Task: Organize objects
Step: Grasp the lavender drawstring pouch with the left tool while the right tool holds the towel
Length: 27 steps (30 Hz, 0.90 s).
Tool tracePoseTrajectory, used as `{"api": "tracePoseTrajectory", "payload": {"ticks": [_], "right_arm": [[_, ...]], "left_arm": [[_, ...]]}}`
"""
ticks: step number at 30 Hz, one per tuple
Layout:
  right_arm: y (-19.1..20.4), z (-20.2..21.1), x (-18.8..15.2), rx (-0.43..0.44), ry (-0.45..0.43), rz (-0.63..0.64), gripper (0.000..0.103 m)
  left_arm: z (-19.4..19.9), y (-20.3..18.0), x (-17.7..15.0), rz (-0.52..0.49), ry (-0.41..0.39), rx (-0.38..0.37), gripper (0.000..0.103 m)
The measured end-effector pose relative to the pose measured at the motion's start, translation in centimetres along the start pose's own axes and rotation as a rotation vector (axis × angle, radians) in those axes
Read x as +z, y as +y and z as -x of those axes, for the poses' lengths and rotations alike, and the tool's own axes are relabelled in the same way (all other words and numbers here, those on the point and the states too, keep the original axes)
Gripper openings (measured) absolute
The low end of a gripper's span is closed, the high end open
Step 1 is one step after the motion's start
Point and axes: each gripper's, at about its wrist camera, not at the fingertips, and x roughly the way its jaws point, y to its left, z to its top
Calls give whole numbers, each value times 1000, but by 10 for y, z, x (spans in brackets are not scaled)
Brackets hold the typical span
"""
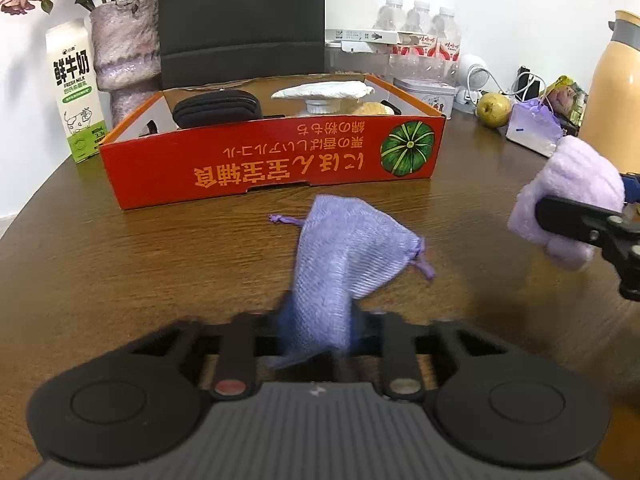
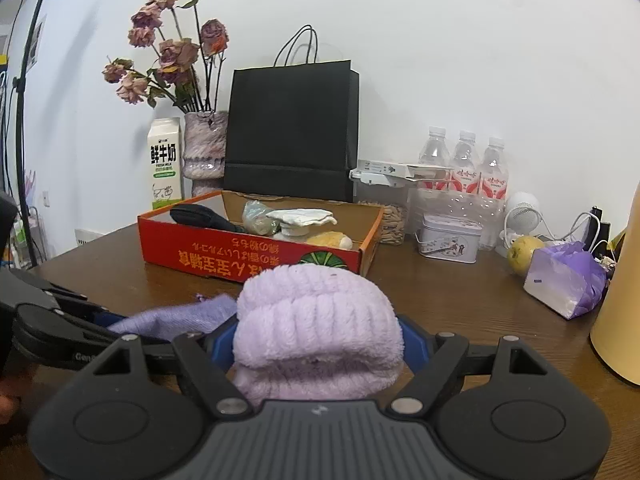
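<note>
Fingers on the left gripper [image 1: 316,328] are pinched tight on the near end of the lavender pouch [image 1: 344,248], a little drawstring bag whose far end and cords trail out over the brown surface [image 1: 120,264], just short of the red box [image 1: 272,160]. The right gripper [image 2: 320,344] has its fingers clamped around a rolled-up fluffy lilac towel [image 2: 318,328], held up off the surface and off to the right of the pouch.

Judging from the task, both soft things are probably headed into the red box, which already holds a black case [image 1: 218,110], a white lidded thing [image 1: 324,92] and something yellowish next to it.

Tips for doing this bit well, as a guess:
- The pouch is floppy and only gripped at one end, so it'll dangle. Lifting it high enough that the hanging part clears the box's front wall seems smart, otherwise it drags or snags on the cardboard edge.
- Watch the drawstrings, they could catch on the rim.
- The free room looks to be in the front left part of the box, by the black case, so aiming there beats piling onto the white thing.
- The two grippers sit fairly near each other, so one at a time would avoid bumping.
</note>
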Motion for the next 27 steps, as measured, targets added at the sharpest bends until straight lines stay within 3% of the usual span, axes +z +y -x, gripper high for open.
{"api": "tracePoseTrajectory", "payload": {"ticks": [13, 27], "right_arm": [[19, 5, -7, 6, 13, 25, 78], [47, 2, 1, 34, 12, 29, 78]], "left_arm": [[47, 5, -15, 1, -111, 25, 10], [76, 26, -13, 39, -176, 46, 10]]}}
